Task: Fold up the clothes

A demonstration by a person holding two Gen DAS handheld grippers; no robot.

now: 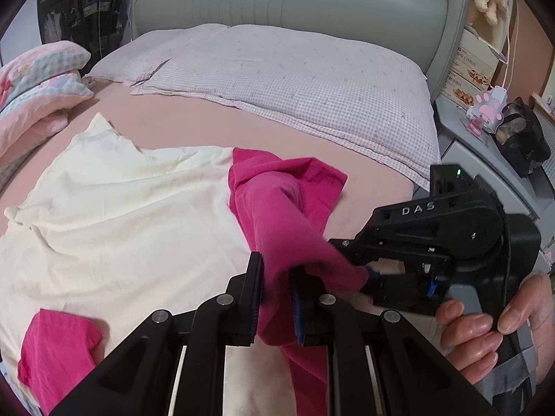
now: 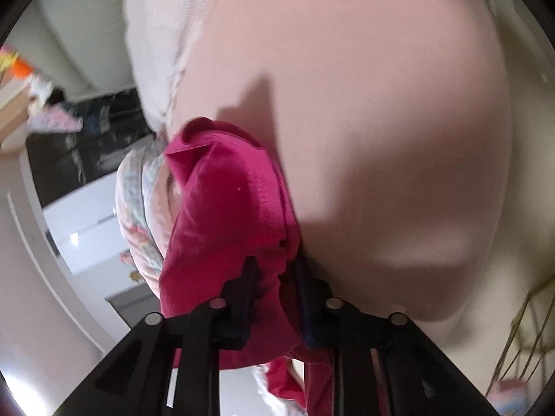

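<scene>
The pink sleeve (image 1: 295,215) of the cream garment (image 1: 114,215) is pinched between both claws: the left claw (image 1: 276,298) is nearly closed on a fold of it, and just to its right the right claw (image 1: 373,279), gripped by a hand (image 1: 485,326), is clamped on the same strip of fabric; its own view shows the right claw (image 2: 276,298) with pink cloth bunched between the pads. The garment's body lies spread on the bed (image 1: 194,124) ahead and left of the left claw, its other pink sleeve (image 1: 59,350) near the left edge. With the two grips so close together, I judge the sleeve may fold bunched or twisted, and a hard pull could drag the flat body out of shape.
</scene>
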